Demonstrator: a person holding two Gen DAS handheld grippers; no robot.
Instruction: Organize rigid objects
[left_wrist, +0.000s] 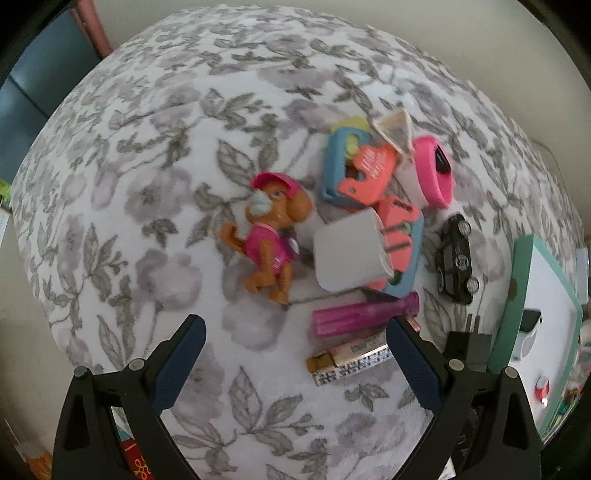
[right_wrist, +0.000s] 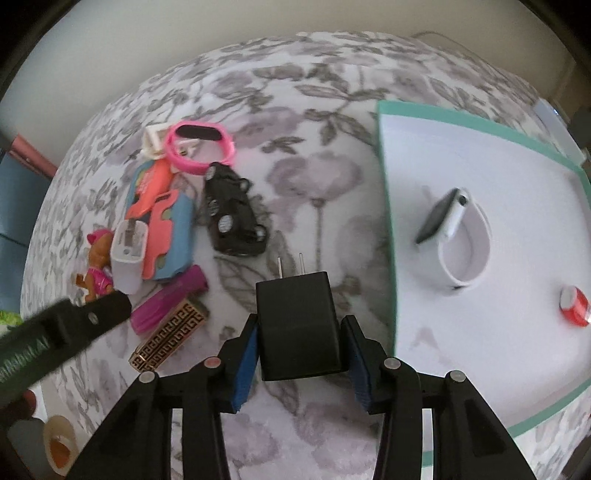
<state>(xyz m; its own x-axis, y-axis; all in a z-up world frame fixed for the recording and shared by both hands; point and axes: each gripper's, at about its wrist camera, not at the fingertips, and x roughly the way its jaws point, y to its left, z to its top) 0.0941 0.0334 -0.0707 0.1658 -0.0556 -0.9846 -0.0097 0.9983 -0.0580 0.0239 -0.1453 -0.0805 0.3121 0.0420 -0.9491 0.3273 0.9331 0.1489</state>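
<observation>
The right hand-held gripper (right_wrist: 301, 354) clamps the black charger (right_wrist: 297, 325) by its sides, prongs forward, likely bound for the white tray (right_wrist: 480, 332) alongside. The left hand-held gripper (left_wrist: 295, 354) hangs open above the toy pile (left_wrist: 369, 206) on the floral bedspread (left_wrist: 147, 147).

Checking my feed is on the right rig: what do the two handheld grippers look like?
Both match: black plastic frames with triangular cutouts and round silver pivot pins. The left gripper has dark navy textured pads on its fingers. The right gripper has brighter blue ribbed pads, and one of its pins looks reddish. No cables, hands or sleeves are visible.
</observation>
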